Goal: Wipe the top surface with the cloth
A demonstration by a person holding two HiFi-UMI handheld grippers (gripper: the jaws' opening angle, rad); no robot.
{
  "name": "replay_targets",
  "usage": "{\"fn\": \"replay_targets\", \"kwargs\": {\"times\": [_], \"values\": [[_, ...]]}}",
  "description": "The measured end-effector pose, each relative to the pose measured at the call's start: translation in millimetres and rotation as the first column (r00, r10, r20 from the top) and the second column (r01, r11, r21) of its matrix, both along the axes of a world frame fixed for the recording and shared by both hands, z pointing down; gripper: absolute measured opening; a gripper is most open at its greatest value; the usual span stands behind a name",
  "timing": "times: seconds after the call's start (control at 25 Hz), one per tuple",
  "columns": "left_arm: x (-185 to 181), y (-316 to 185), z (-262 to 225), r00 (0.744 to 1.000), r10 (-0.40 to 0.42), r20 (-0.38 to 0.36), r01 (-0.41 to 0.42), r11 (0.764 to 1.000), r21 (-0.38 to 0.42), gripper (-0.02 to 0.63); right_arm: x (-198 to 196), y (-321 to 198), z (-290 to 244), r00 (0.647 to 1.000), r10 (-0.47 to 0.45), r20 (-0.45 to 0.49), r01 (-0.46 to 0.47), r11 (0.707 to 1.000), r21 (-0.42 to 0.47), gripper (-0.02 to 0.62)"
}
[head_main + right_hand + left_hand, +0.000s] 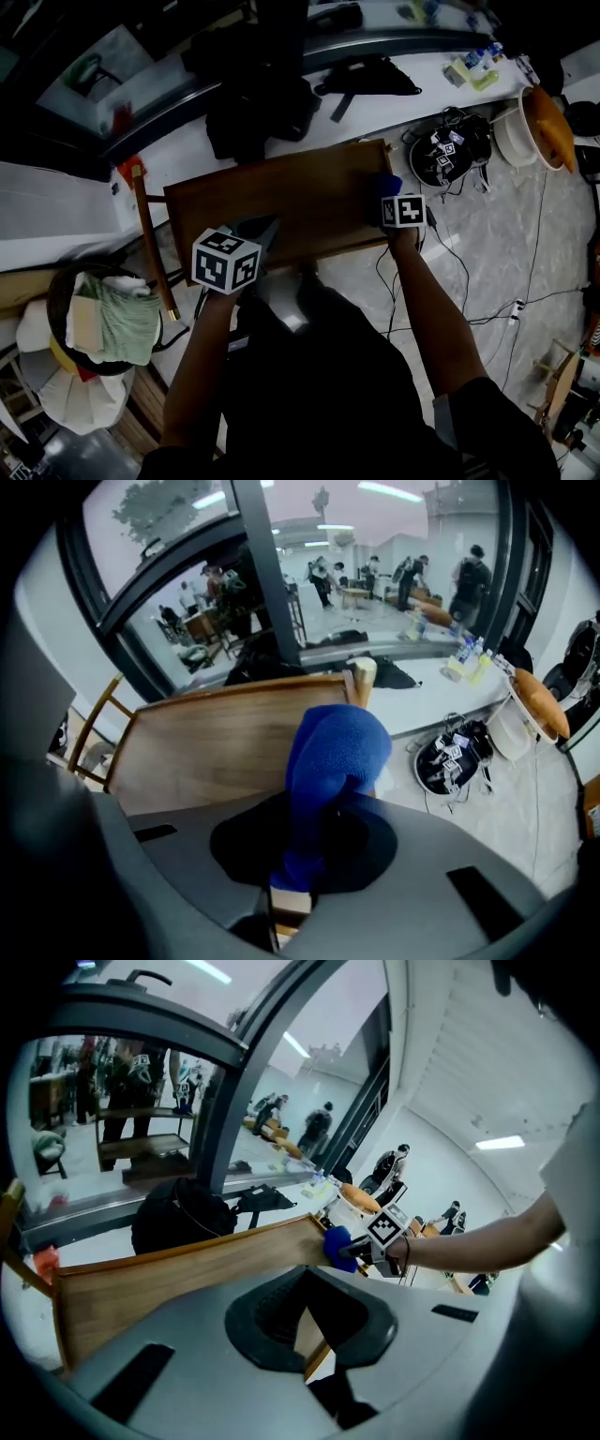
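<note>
L tongs [305,1321], lower left of head view, clamp the near edge of the wooden top [300,197]; a strip of wood shows betw. the pads. R tongs [314,832] are closed tight on the blue cloth [337,752], which bulges out fwd & presses on the top's right end, near its far corner. Beyond the top, upper middle of head view, a black bag [253,112] sits on the white ledge [412,94].
</note>
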State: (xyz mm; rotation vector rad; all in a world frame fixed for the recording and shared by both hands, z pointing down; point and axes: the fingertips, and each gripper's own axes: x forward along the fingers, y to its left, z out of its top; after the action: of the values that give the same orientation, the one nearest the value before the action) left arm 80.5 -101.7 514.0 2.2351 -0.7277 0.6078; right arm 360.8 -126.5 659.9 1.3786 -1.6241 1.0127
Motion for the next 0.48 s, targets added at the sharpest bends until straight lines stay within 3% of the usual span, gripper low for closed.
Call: {"fn": "replay_targets", "kwargs": {"times": [0.12, 0.24, 0.4, 0.48], "values": [[-54.2, 2.6, -5.6, 0.999, -0.053, 0.001, 0.053, 0.999, 0.005, 0.006, -63.8, -0.8, -28.1, 0.993, -0.091, 0.078, 0.083, 0.991, 0.104, 0.063], [-117.6, 10.3, -8.1, 0.995, -0.100, 0.018, 0.100, 0.995, -0.001, 0.006, -166.7, 8.4, -45.9, 0.960, -0.189, 0.209, 0.156, 0.974, 0.161, 0.063], [-204.5, 25.6, -10.0, 0.986, -0.154, 0.058, 0.154, 0.988, 0.004, 0.006, -330.6, 25.2, -49.2, 0.853, -0.309, 0.420, 0.246, 0.949, 0.198, 0.063], [-241.7, 33.1, -7.9, 0.981, -0.182, 0.065, 0.182, 0.983, 0.001, 0.006, -398.5, 34.6, -43.5, 0.811, -0.352, 0.467, 0.296, 0.936, 0.191, 0.063]]}}
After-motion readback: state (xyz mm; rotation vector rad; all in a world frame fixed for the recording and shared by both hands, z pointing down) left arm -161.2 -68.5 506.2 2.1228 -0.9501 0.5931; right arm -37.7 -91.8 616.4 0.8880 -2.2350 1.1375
